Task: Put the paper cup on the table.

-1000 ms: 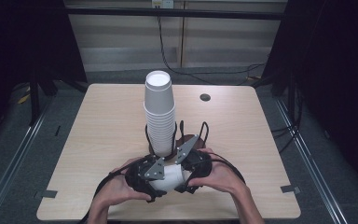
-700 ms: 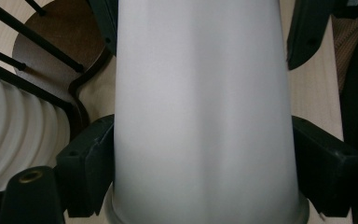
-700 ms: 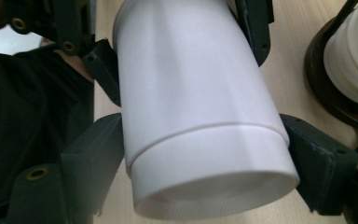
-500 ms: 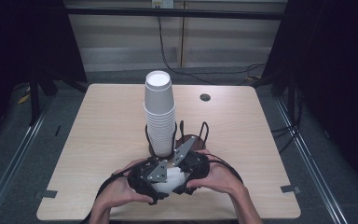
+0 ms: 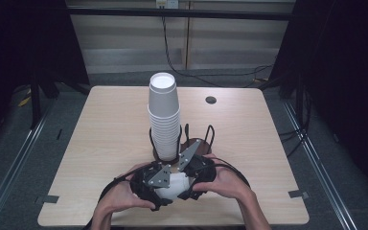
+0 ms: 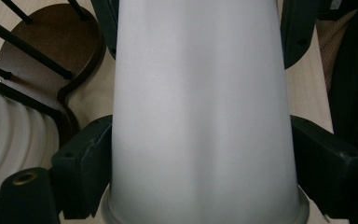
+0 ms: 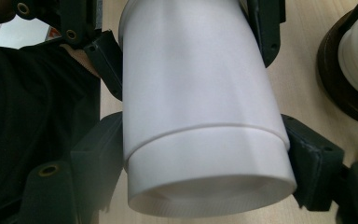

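Observation:
A white paper cup (image 5: 173, 188) lies on its side above the table's near edge, held between both grippers. My left gripper (image 6: 200, 161) is shut on the cup (image 6: 200, 107) near its rolled rim. My right gripper (image 7: 205, 156) is at the base end, where a step in the wall shows an outer cup (image 7: 209, 163) sleeved over an inner one (image 7: 191, 70). Its jaws have just been closing and now press on the outer cup. In the high view the left gripper (image 5: 148, 188) and right gripper (image 5: 197, 178) face each other.
A tall stack of white cups (image 5: 164, 112) stands in a dark round holder (image 5: 191, 145) with black wire posts, just beyond the grippers. A small dark hole (image 5: 211, 99) sits near the table's far edge. Both hands rest at the near edge.
The right gripper's jaws have closed in onto the cup's base end, and its grey plate has tilted up. Both hands stayed where they were.

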The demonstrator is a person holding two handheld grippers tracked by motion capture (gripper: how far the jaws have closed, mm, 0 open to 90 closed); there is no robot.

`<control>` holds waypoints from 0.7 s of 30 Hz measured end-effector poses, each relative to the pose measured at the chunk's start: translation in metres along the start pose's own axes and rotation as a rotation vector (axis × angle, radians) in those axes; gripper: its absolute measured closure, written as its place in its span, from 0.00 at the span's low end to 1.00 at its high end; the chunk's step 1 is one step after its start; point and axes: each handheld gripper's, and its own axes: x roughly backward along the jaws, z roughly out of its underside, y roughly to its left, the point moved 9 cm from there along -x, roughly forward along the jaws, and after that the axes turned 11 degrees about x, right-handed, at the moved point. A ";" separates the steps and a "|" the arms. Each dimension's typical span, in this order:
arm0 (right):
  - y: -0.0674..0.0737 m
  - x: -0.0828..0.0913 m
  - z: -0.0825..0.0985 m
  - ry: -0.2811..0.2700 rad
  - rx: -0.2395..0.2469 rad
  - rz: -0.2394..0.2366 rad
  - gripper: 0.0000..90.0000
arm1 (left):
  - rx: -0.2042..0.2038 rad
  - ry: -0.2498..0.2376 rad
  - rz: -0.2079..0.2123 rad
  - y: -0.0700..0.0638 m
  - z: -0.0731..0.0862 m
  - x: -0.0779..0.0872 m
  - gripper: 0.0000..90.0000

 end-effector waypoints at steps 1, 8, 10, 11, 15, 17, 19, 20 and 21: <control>0.000 0.000 0.000 -0.003 0.002 0.006 0.25 | -0.003 -0.002 -0.005 0.001 0.000 0.000 0.16; 0.000 0.003 -0.001 -0.008 -0.003 0.008 0.25 | -0.005 -0.056 -0.005 0.003 -0.004 0.007 0.16; -0.001 0.004 -0.002 -0.013 0.004 0.014 0.25 | 0.000 -0.061 0.002 0.003 -0.004 0.010 0.16; -0.001 0.004 -0.002 -0.014 0.007 0.015 0.25 | -0.009 -0.074 -0.004 0.003 -0.005 0.010 0.16; 0.000 0.006 -0.002 -0.005 0.004 0.017 0.26 | 0.014 -0.111 0.014 0.004 -0.007 0.014 0.17; -0.002 0.006 -0.001 0.004 0.004 0.027 0.26 | 0.020 -0.147 0.021 0.005 -0.009 0.018 0.18; -0.002 0.005 0.000 0.005 0.001 0.024 0.26 | 0.021 -0.162 0.020 0.006 -0.009 0.021 0.18; -0.002 0.005 0.000 0.000 0.001 0.024 0.26 | 0.029 -0.176 0.018 0.006 -0.010 0.023 0.18; -0.002 0.006 0.001 -0.004 -0.001 0.029 0.26 | 0.033 -0.180 0.016 0.006 -0.009 0.024 0.18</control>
